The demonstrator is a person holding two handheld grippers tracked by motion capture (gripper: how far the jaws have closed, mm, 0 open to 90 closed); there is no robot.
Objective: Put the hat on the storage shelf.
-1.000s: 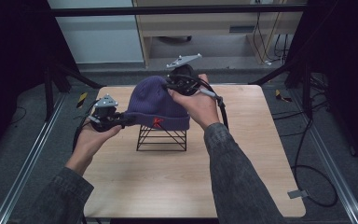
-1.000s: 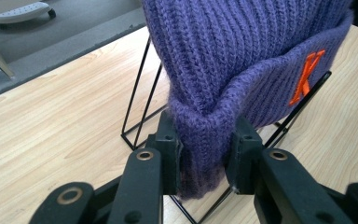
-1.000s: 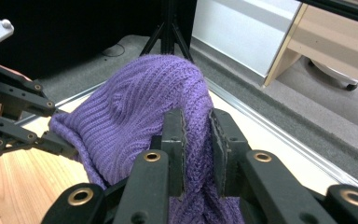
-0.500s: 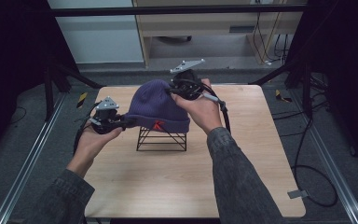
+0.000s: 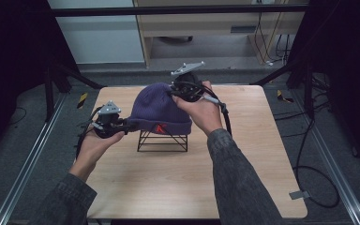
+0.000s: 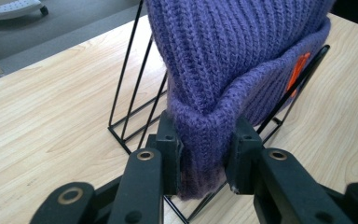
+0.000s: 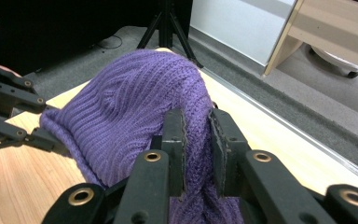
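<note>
A purple knitted beanie [image 5: 159,110] with an orange tag is draped over a black wire rack [image 5: 162,140] at the middle of the wooden table [image 5: 168,183]. My left gripper [image 5: 126,124] is shut on the folded brim at the hat's left end; in the left gripper view the brim [image 6: 205,140] is pinched between the two jaws, with the rack [image 6: 135,88] right behind it. My right gripper [image 5: 177,90] is shut on the crown at the hat's far right side; in the right gripper view the knit [image 7: 135,107] bunches between the jaws.
The table's front half lies bare in front of the rack. A wooden cabinet [image 5: 206,23] and a pale panel [image 5: 93,33] stand beyond the far edge. Dark frame rails run down both sides, and cables trail on the floor at the right.
My right gripper has lifted slightly and drawn the hat's crown up and back. The left gripper keeps its hold on the brim, almost unmoved.
</note>
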